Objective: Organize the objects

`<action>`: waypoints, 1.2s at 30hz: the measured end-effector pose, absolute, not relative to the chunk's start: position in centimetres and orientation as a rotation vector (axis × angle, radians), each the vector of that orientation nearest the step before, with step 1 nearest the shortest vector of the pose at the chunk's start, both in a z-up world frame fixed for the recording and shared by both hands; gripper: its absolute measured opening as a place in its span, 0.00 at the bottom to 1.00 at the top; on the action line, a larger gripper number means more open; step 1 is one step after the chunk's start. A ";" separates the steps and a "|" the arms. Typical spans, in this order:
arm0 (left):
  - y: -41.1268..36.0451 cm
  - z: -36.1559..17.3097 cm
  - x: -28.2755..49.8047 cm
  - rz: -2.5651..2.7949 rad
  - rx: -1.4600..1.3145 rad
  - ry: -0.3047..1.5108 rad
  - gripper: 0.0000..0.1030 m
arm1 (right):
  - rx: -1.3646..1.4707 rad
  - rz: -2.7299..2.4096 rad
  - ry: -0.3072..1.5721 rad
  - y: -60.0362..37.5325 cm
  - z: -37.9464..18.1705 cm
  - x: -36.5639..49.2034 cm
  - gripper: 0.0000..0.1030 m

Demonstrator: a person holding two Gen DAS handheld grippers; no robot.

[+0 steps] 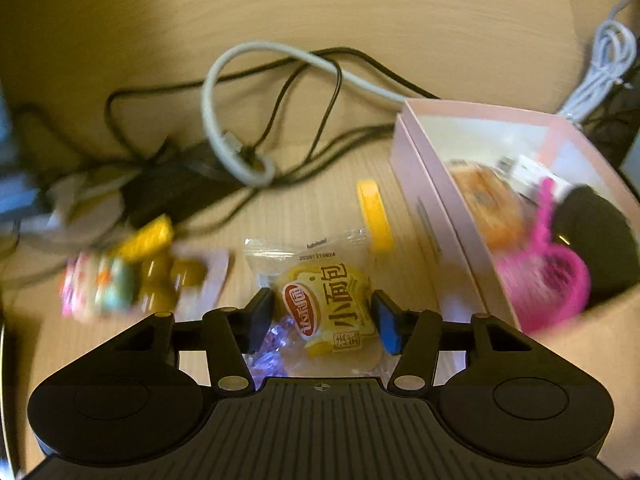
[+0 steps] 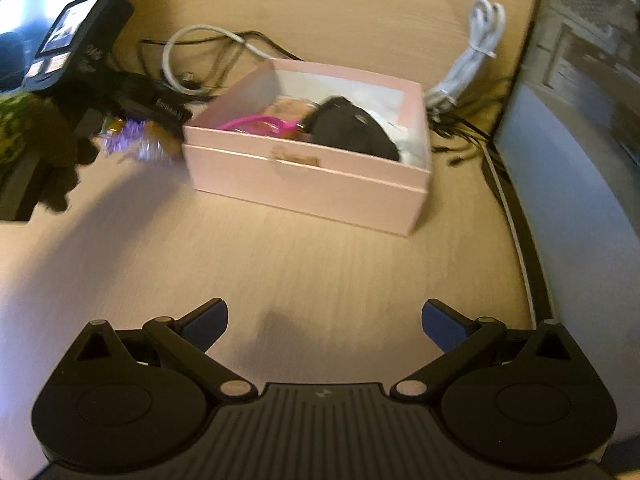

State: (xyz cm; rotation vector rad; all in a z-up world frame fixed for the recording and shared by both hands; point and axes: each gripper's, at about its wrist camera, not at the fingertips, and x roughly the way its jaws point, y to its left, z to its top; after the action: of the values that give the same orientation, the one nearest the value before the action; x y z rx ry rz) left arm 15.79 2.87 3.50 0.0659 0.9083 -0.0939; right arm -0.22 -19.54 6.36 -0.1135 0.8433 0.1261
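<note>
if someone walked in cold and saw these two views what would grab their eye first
Probably the yellow bread packet with red and dark Chinese print, pinched between the left gripper fingers just above the wooden table. Next, the open pink box to its right, already holding a bright pink comb-like item and a black rounded object. Behind them lies a tangle of black and grey cables; the right gripper hangs open, holding nothing.

Light wood-grain tabletop [image 2: 320,264]. At 12 o'clock in the right wrist view, an open pale pink cardboard box [image 2: 308,178]; at 1 o'clock, a bundled white cable [image 2: 468,72]; at 11 o'clock, tangled black and grey cords [image 2: 176,64]. Left wrist view: yellow plastic ring [image 1: 374,216] at 12 o'clock; blurred colourful wrapped sweets [image 1: 120,276] at 9 o'clock.
</note>
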 end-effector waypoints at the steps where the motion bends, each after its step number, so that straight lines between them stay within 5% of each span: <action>1: 3.2 4.0 14.4 -0.096 0.045 0.907 0.56 | -0.113 0.145 0.832 -19.4 6.3 0.0 1.00; 10: 5.2 8.1 6.2 -0.169 -0.081 0.836 0.55 | -0.094 0.220 0.826 -16.9 7.0 1.5 1.00; 26: 17.0 5.8 1.6 -0.153 -0.155 0.824 0.54 | -0.226 0.269 0.834 -5.1 7.4 2.1 1.00; 36: 24.7 5.3 -1.9 0.030 -0.385 0.809 0.54 | -0.195 0.301 0.737 4.4 7.8 13.7 1.00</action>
State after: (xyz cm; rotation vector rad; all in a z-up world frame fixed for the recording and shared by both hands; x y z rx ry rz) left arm -1.93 24.74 5.26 -0.3853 0.8091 0.0299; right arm 13.68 4.36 7.79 -0.1947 0.7368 0.3012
